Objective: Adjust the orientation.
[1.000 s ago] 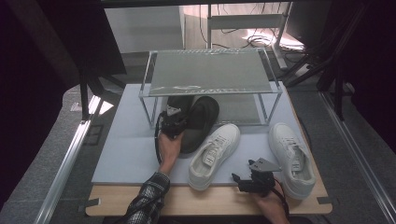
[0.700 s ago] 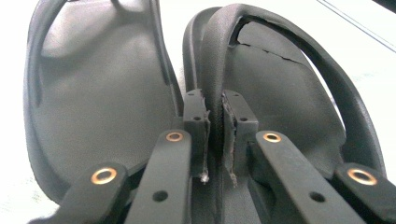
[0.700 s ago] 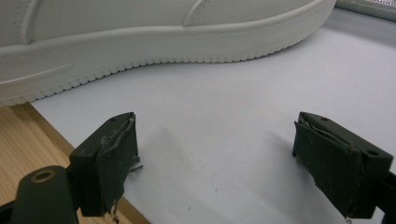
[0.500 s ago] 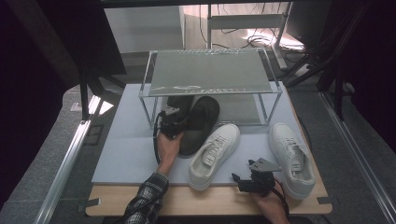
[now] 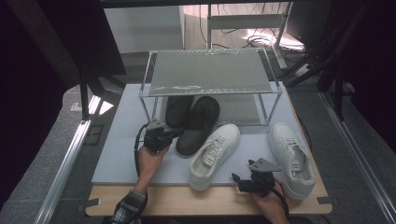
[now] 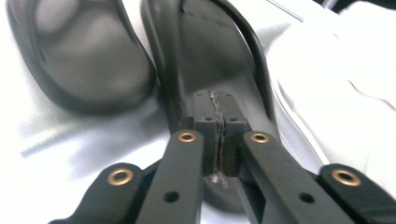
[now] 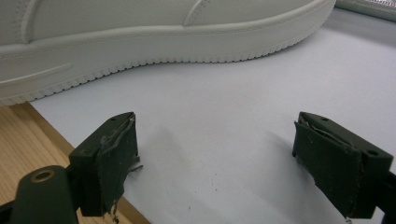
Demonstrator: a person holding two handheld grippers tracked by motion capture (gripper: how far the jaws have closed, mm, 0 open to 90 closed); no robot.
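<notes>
Pinching the rear rim of a black slipper at centre frame, the left tongs look set to slide it under the rack; right tongs idle, spread.

High view: fixed overhead, facing forward and down. Left gripper view: close, low, looking along the slim black rubber slipper. Right gripper view: near-tabletop, facing the white leather sneaker. Both shoes appear from above.
</notes>
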